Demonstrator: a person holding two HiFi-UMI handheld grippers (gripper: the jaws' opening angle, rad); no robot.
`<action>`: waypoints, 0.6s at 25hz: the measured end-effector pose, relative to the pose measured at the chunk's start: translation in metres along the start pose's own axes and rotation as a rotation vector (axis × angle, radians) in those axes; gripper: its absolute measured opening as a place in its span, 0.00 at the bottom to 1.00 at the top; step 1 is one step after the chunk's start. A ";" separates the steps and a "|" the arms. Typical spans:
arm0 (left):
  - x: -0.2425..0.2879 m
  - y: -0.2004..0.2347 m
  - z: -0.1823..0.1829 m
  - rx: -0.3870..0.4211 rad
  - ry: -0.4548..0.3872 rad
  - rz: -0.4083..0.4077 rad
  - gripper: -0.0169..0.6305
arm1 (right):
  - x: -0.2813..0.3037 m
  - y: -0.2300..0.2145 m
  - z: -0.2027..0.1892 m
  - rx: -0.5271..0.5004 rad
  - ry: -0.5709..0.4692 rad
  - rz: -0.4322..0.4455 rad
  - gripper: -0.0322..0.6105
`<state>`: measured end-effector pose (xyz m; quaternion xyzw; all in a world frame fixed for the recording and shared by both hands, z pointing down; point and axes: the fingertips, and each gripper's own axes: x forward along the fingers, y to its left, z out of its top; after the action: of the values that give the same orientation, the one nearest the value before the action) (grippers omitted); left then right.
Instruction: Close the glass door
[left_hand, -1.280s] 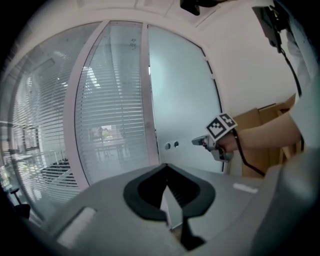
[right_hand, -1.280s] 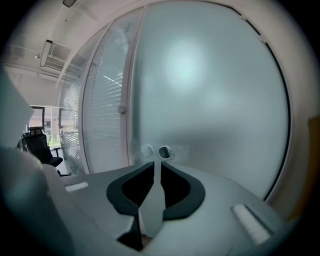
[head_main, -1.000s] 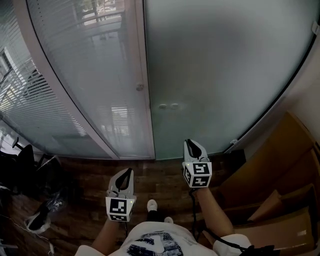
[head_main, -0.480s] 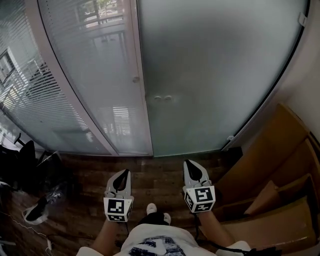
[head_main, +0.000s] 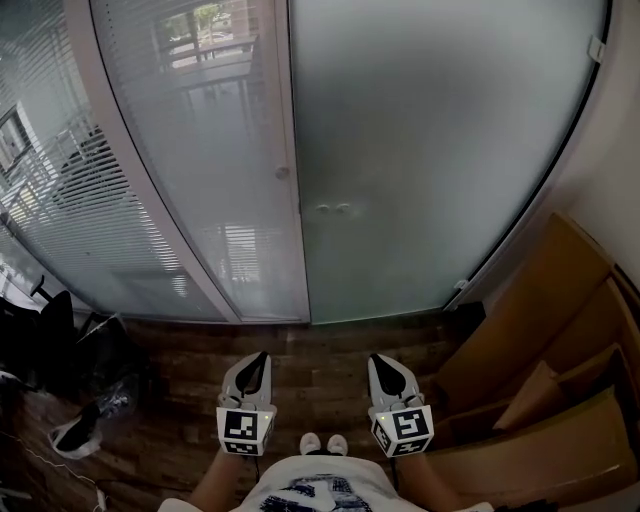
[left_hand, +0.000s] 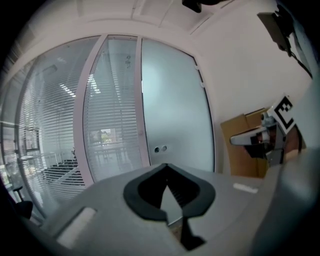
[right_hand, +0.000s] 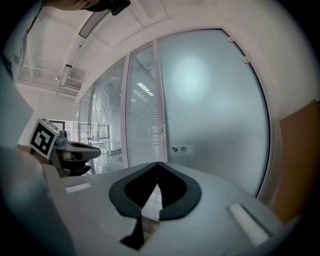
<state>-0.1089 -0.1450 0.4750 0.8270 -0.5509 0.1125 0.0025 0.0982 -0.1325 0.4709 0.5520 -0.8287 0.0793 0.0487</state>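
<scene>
The left gripper (head_main: 260, 356) and the right gripper (head_main: 380, 362) are held low before the body, side by side and apart, pointing forward, nearly level. Each has its fingers closed tip to tip with nothing between them.

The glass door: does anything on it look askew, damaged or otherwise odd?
Nothing stands out. The glass door sits closed against the frame, no gap or crack showing. The left gripper and right gripper are clear of it, both shut and empty.
</scene>
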 end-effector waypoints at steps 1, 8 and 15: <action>-0.003 0.001 -0.001 -0.004 0.001 0.000 0.03 | 0.001 0.003 0.001 -0.001 -0.003 -0.001 0.06; -0.006 -0.008 -0.002 -0.012 -0.009 -0.016 0.03 | 0.003 0.007 0.000 -0.010 0.000 0.002 0.06; -0.004 -0.015 -0.001 -0.017 -0.006 -0.028 0.03 | 0.007 0.013 0.000 -0.012 -0.001 0.025 0.06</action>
<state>-0.0971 -0.1349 0.4773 0.8349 -0.5402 0.1056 0.0094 0.0834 -0.1335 0.4708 0.5411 -0.8361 0.0747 0.0504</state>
